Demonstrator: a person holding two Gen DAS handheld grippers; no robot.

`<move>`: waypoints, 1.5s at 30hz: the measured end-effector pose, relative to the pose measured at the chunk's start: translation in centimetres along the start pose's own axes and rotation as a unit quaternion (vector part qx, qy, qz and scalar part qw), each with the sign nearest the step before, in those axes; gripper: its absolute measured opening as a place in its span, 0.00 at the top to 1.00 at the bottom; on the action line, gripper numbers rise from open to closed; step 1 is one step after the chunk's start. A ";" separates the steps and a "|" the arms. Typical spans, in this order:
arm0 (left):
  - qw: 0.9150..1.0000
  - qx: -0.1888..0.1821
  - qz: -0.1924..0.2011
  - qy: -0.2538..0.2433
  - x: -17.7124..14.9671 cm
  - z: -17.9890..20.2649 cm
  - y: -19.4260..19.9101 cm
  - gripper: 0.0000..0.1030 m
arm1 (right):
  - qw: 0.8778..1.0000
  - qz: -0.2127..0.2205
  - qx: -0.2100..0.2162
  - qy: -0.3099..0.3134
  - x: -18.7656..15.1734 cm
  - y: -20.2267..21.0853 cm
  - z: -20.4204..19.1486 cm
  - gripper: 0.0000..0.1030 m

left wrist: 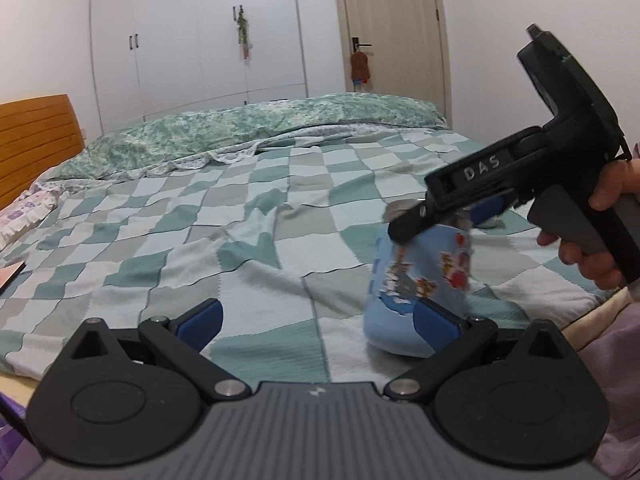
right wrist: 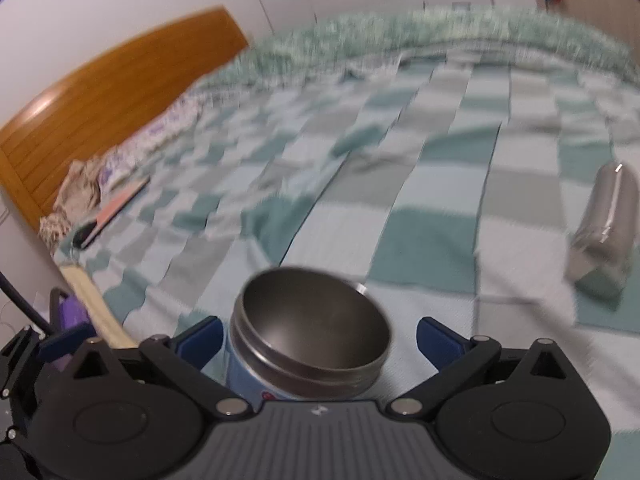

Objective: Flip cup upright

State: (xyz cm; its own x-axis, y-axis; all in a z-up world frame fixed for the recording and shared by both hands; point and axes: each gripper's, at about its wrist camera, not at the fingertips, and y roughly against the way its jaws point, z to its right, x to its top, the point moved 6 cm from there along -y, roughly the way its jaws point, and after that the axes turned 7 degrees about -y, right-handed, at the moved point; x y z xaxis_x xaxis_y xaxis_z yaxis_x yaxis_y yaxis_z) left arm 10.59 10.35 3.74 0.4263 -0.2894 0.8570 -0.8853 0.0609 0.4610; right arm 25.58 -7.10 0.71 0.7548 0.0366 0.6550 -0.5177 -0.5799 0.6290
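A light blue cup [left wrist: 420, 280] with cartoon prints stands on the checked bedspread [left wrist: 240, 220], its metal mouth [right wrist: 312, 320] facing up. My right gripper [left wrist: 440, 224] is over the cup's top, one finger on each side of it. In the right wrist view the jaws stand wide, the left pad [right wrist: 200, 340] close to the cup and the right pad [right wrist: 440, 344] apart from it. My left gripper [left wrist: 320, 320] is open and empty, low over the bed, its right pad [left wrist: 436, 328] next to the cup's base.
A silver metal bottle [right wrist: 608, 224] lies on the bed to the right. A phone [right wrist: 116, 208] lies near the pillows and the wooden headboard [right wrist: 100, 92]. A green quilt [left wrist: 240, 132] is bunched at the far side. The bed's edge [left wrist: 592, 316] is close on the right.
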 end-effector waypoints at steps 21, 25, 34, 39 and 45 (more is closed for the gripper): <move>0.997 -0.049 -0.038 -0.047 5.1 7.7 -6.0 0.00 | 0.965 0.232 -0.040 0.115 -4.5 10.2 9.1 0.00; 0.994 -0.054 -0.063 -0.068 5.6 8.6 -8.2 0.00 | 0.966 0.222 -0.047 0.121 -4.9 9.4 10.6 0.00; 0.980 -0.067 -0.146 -0.119 6.7 9.8 -13.5 0.00 | 0.967 0.197 -0.061 0.152 -4.9 7.6 11.6 0.00; 0.967 -0.084 -0.208 -0.117 6.2 10.4 -16.0 0.00 | 0.967 0.187 -0.077 0.154 -5.0 6.8 12.3 0.00; 0.956 -0.069 -0.257 -0.121 5.6 11.1 -18.2 0.00 | 0.968 0.179 -0.087 0.155 -5.3 6.1 12.8 0.00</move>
State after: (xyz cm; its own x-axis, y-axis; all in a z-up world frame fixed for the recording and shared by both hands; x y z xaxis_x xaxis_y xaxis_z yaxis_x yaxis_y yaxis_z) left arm 26.99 -3.01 -2.42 0.7291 -0.5257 0.4382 -0.5301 -0.0289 0.8474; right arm 23.63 -21.26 -4.29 0.3718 0.1172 0.9209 -0.8033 -0.4566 0.3824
